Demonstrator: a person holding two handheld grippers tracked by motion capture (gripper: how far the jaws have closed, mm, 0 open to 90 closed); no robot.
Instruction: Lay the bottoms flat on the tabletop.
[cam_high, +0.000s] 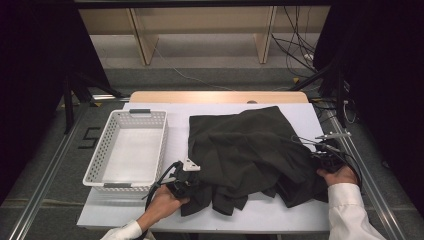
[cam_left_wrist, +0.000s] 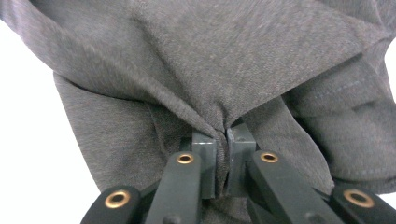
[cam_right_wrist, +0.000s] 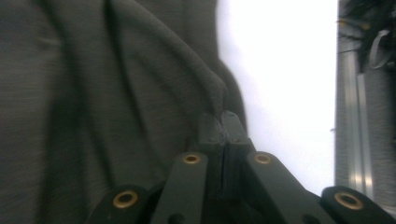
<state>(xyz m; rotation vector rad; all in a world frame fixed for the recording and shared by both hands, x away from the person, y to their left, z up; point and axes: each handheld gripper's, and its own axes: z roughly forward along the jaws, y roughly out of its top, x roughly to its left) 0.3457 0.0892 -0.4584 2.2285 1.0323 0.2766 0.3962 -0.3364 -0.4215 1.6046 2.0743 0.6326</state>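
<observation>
Right of the white perforated basket (cam_high: 126, 147), from the high view, a dark grey garment (cam_high: 250, 155) lies crumpled on the white table (cam_high: 280, 215); both near corners are gripped, folding and binning seemingly remain. Left gripper (cam_left_wrist: 223, 140) view: jaws pinch soft knit fabric (cam_left_wrist: 233, 70). Right gripper (cam_right_wrist: 223, 130) view: jaws pressed together on a matte fold (cam_right_wrist: 140, 93).
</observation>
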